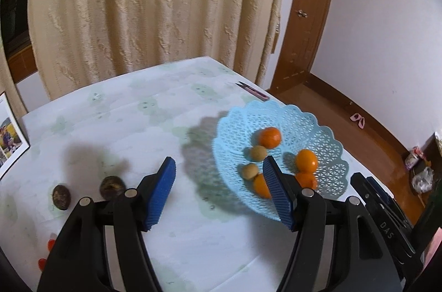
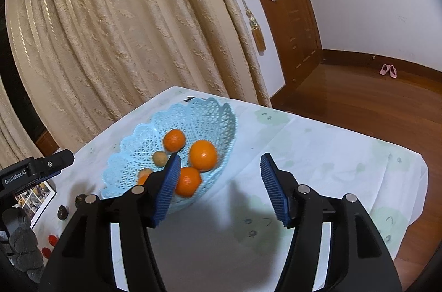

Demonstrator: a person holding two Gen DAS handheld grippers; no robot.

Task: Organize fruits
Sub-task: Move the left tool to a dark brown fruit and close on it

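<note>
A light blue lattice basket (image 1: 326, 154) (image 2: 210, 115) stands on the table and holds several oranges (image 1: 270, 137) (image 2: 203, 155) and two small tan fruits (image 1: 258, 153) (image 2: 160, 158). Two dark brown round fruits (image 1: 61, 196) (image 1: 112, 186) lie on the cloth at the left; they also show small in the right wrist view (image 2: 63, 212). My left gripper (image 1: 219, 167) is open and empty above the cloth, just left of the basket. My right gripper (image 2: 219, 165) is open and empty, at the basket's near right side.
The table has a white cloth (image 1: 138, 109) with pale green prints. Small red fruits (image 1: 51, 244) (image 2: 52, 239) lie near the front left edge. A photo sheet (image 1: 8, 140) lies at the left. A pink-handled tool (image 1: 252, 90) lies behind the basket. Curtain and wooden door stand beyond.
</note>
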